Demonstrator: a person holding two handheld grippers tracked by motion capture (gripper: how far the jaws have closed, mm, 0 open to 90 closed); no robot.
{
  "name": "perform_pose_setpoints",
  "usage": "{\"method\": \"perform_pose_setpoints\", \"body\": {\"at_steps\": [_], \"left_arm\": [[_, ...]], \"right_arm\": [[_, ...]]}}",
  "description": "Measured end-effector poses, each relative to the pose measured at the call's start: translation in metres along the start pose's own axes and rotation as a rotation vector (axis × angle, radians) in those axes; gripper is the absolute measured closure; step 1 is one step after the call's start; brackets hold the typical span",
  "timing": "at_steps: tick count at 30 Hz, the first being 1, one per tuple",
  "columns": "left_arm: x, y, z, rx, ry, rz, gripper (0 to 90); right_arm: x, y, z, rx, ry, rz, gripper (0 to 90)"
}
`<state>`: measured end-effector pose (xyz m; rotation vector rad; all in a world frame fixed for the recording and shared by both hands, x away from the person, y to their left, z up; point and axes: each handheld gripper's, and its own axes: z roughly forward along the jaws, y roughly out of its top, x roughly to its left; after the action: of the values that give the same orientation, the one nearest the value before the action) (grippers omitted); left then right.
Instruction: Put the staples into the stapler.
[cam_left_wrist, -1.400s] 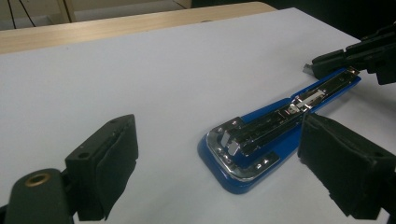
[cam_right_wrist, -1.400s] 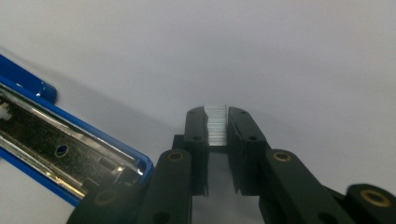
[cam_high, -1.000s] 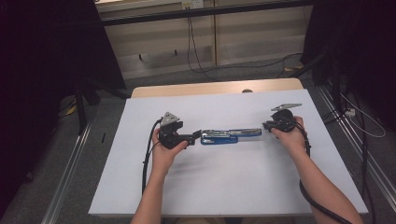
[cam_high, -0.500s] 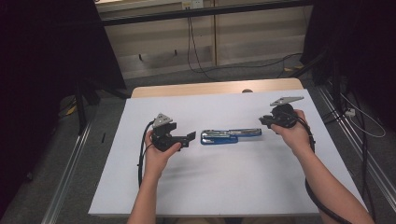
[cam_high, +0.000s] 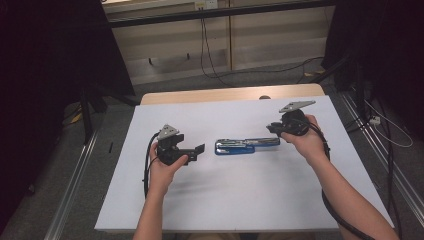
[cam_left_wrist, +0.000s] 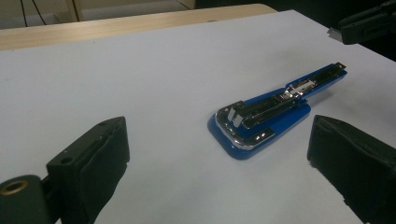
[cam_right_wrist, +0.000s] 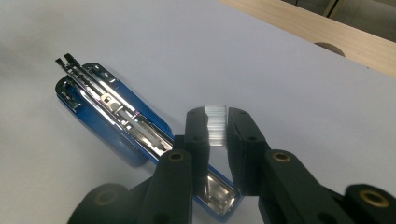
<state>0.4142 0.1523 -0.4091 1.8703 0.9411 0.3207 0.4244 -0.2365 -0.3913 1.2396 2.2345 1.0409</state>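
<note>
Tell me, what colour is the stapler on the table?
The stapler is blue with shiny silver metal inside; it shows best in the left gripper view.

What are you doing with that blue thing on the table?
A person holds a gripper in each hand over a white table. A blue stapler lies opened out flat between them. The right gripper pinches a strip of staples above the stapler's open end, so it looks like a refill. The left gripper is open and empty, a little away from the stapler's other end.

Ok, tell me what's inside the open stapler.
The stapler lies open, showing its metal rail and pusher spring. The right tool holds a staple strip above it, covering the near end.
</note>
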Motion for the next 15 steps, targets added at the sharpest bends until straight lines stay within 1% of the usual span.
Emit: {"method": "perform_pose_setpoints", "body": {"at_steps": [2,7,9,11,13,15], "left_arm": [[0.0,0.0,-0.002,-0.007,-0.001,-0.005,5.6],[0.003,-0.003,-0.006,-0.004,0.009,-0.009,5.5],[0.003,-0.003,-0.008,0.004,0.015,-0.009,5.3],[0.003,-0.003,-0.009,-0.002,0.015,-0.008,5.2],[0.003,-0.004,-0.012,0.001,0.014,0.004,5.2],[0.003,-0.004,-0.014,-0.001,0.014,0.004,5.1]], "right_arm": [[0.002,0.002,0.0,-0.004,0.007,-0.003,79.5],[0.007,0.005,0.003,-0.005,0.029,-0.031,79.5],[0.008,0.006,0.005,-0.007,0.036,-0.037,79.5],[0.009,0.007,0.006,-0.006,0.041,-0.043,79.5],[0.01,0.008,0.007,-0.007,0.049,-0.044,79.5],[0.012,0.009,0.009,-0.009,0.06,-0.056,79.5]]}}
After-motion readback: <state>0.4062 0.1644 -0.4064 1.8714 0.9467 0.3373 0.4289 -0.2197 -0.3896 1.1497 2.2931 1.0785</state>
